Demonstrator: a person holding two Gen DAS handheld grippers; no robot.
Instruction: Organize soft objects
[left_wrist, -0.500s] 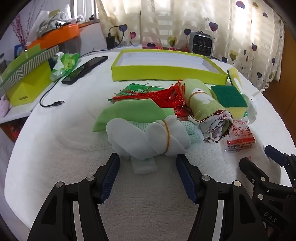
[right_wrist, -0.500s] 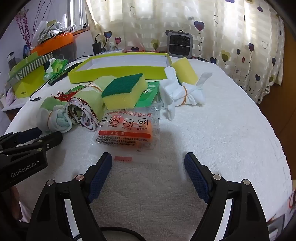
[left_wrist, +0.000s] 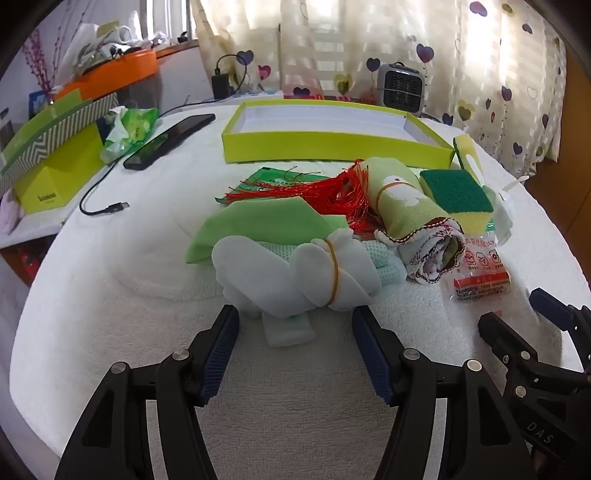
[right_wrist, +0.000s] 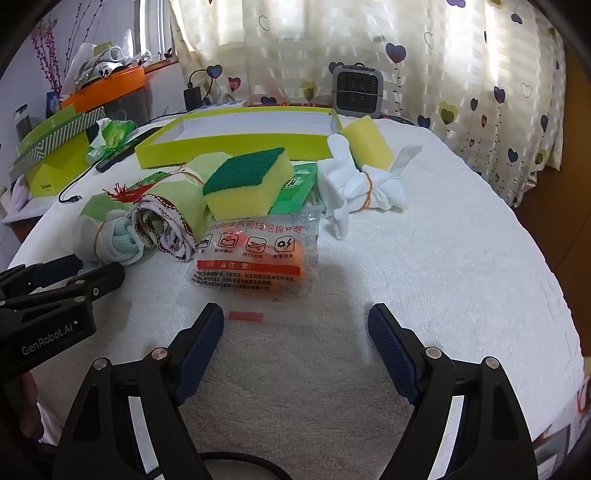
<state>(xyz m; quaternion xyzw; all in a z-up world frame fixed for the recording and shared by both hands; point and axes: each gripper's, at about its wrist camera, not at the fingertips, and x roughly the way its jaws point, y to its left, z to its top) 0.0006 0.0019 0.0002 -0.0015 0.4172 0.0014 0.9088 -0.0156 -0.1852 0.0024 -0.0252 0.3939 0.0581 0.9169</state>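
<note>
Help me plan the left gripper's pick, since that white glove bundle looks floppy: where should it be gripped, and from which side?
Probably grip the white glove bundle at its rubber band, its tightest, firmest part; the loose glove ends would likely flop. Come from the near side, tilted down, as the open left gripper already faces it, one finger each side of the waist.

Far edge of the table: small grey heater (left_wrist: 402, 88) before the heart-print curtain (left_wrist: 480, 55). Left edge: black phone (left_wrist: 170, 140), loose charging cable (left_wrist: 99, 206), crumpled green wrapper (left_wrist: 129, 129). Beyond, an orange tray (left_wrist: 110, 75).
</note>
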